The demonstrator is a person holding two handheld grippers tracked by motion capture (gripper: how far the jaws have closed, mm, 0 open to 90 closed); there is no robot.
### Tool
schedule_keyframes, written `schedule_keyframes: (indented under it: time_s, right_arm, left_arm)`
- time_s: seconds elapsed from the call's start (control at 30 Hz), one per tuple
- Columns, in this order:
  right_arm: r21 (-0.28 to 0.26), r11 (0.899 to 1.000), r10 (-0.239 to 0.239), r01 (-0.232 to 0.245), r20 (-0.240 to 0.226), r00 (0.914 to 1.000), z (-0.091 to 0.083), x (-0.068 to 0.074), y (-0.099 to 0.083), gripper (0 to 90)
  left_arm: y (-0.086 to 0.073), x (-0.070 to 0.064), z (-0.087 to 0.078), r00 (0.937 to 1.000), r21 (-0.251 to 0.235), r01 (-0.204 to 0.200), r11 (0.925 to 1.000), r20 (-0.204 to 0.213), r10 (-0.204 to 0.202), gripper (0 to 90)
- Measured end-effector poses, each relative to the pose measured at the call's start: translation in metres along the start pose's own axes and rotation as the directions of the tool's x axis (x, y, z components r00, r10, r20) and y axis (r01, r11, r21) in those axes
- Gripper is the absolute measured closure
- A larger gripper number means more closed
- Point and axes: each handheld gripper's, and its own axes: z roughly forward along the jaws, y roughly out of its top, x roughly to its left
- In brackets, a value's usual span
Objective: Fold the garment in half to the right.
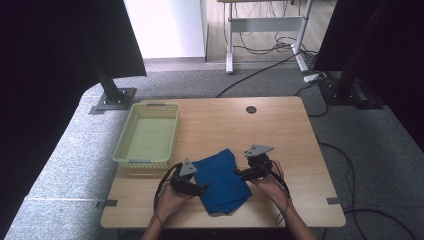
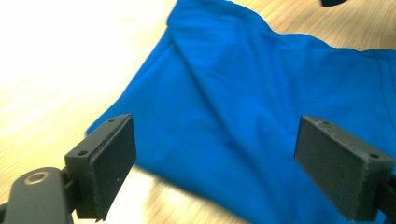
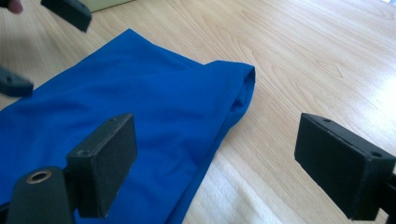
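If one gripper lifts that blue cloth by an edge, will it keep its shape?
Probably not. The blue cloth lies folded with soft creases, so it would likely droop and unfold. It looks thin, so probably light. Pushed across the table, it may bunch rather than slide.

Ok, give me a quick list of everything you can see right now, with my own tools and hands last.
blue cloth: one, blue, folded, near edge of the table between the two tools
basket: one, pale yellow-green, left side of table, nothing in it
table: one, light wood, dark round cap near far edge
desk frame: one, white, on the floor behind, cables under it
left tool: one, black, open, at the cloth's left edge
right tool: one, black, open, at the cloth's right edge
hands: two, holding the tools
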Motion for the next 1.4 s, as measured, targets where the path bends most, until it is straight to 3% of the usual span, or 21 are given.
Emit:
schedule_keyframes:
  time_s: [0.17,0.63,0.8,1.1,1.4]
  right_arm:
    - [-0.001,1.0,-0.002,0.002,0.003,1.0,-0.007,0.0,-0.003,12.9]
    - [0.003,0.999,0.039,-0.04,0.051,0.9979,-0.046,-0.005,-0.041,12.6]
    - [0.002,0.998,0.068,-0.068,0.071,0.9952,-0.055,-0.008,-0.057,12.5]
    - [0.052,0.994,0.093,-0.099,0.105,0.9901,-0.063,-0.013,-0.085,11.9]
    - [0.094,0.989,0.104,-0.115,0.115,0.9879,-0.066,-0.014,-0.101,10.9]
  left_arm:
    - [-0.004,0.004,-0.012,0.9996,-0.008,0.01,0.9999,-0.027,-0.01,12.6]
    - [-0.027,0.014,-0.037,0.9951,-0.009,0.047,0.9988,-0.086,-0.048,12.5]
    - [-0.036,0.017,-0.038,0.9933,0.004,0.063,0.998,-0.098,-0.063,12.5]
    - [-0.049,0.019,-0.034,0.9911,0.048,0.08,0.9956,-0.11,-0.075,12.1]
    - [-0.054,0.022,-0.027,0.99,0.083,0.087,0.9927,-0.118,-0.077,10.9]
